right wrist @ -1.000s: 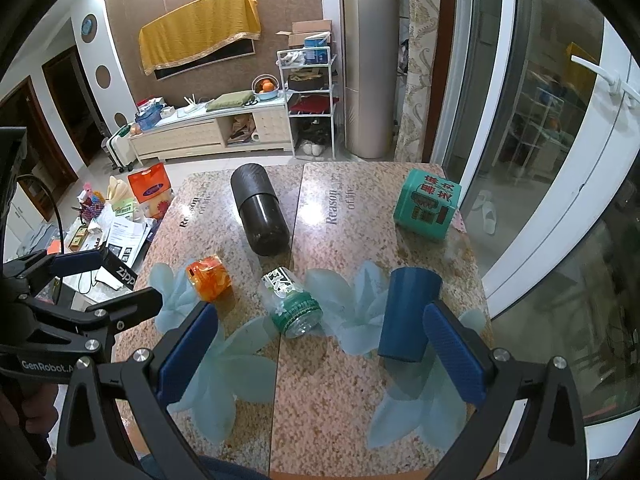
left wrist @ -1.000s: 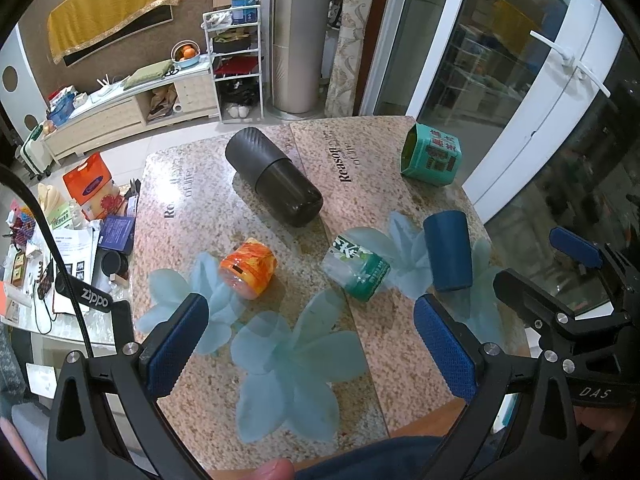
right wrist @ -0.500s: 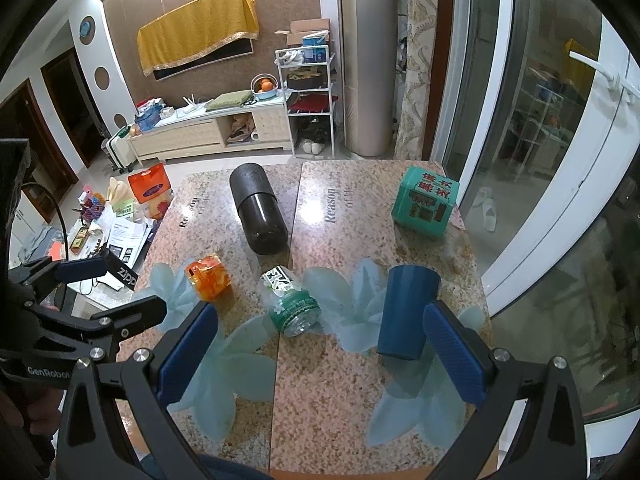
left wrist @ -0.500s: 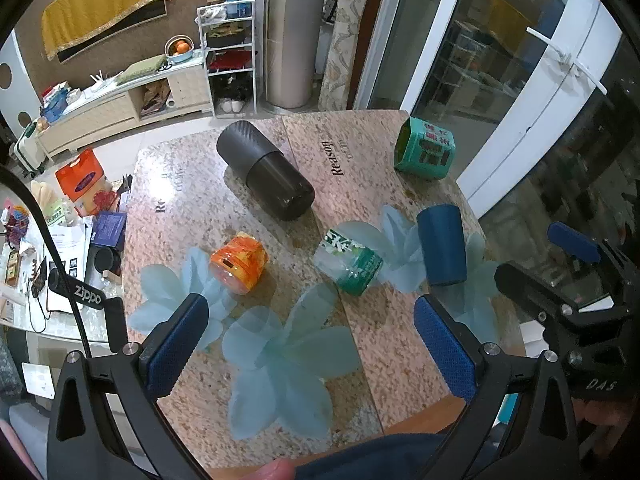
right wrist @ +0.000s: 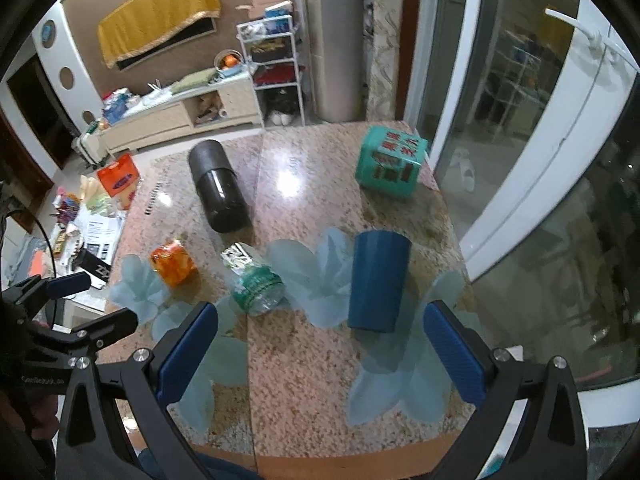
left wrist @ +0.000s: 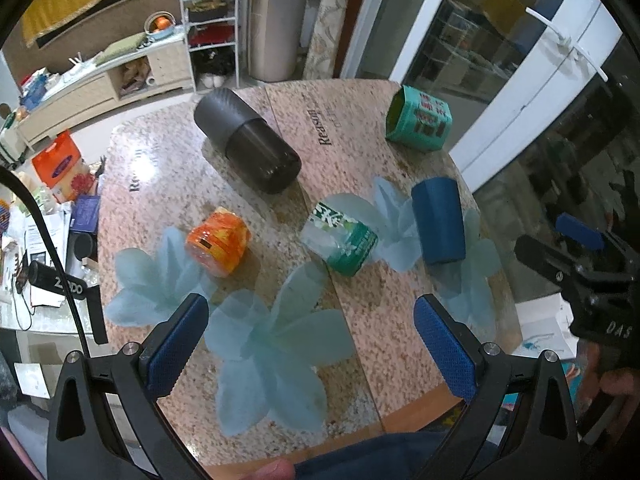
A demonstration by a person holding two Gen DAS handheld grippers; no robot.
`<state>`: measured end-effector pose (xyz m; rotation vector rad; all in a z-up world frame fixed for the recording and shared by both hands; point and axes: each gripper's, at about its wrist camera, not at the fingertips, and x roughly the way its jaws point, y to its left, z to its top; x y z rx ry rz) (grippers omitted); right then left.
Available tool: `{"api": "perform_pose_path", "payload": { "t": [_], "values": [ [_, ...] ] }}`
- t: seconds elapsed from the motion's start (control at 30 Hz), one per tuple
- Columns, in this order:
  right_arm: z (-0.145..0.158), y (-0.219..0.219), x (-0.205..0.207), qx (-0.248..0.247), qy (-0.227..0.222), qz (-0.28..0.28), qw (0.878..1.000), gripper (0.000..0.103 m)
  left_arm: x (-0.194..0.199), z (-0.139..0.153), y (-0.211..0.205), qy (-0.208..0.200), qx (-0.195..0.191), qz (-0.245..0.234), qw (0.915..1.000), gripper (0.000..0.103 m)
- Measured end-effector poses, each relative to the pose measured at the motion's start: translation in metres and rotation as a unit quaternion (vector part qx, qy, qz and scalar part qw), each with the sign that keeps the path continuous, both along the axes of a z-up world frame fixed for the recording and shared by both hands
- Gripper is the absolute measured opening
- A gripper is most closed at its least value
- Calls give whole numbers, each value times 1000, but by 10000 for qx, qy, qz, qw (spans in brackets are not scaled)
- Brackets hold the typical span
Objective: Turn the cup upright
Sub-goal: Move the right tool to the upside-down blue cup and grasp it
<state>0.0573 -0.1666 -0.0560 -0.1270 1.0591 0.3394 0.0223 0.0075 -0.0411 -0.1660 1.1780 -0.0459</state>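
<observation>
Granite table carries the blue cup near its right edge, both grippers spread wide, empty.

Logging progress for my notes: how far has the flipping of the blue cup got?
Nothing looks done yet: the blue cup stands inverted on the table, wide end down. In hand: the right gripper hovers before it, jaws open and empty. The left gripper is open too. Left: grasp, turn over, set down.
</observation>
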Motion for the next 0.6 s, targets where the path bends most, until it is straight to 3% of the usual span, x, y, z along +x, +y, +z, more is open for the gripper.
{"api": "perform_pose_path", "payload": {
  "t": [0.33, 0.6],
  "values": [
    [-23, -11, 24, -179, 684, -258, 9972, 103, 15, -22, -2, 393, -70, -355, 9986, 103],
    [-69, -19, 64, -144, 1256, -144, 9919, 103, 37, -46, -13, 613, -88, -77, 9980, 103]
  ]
}}
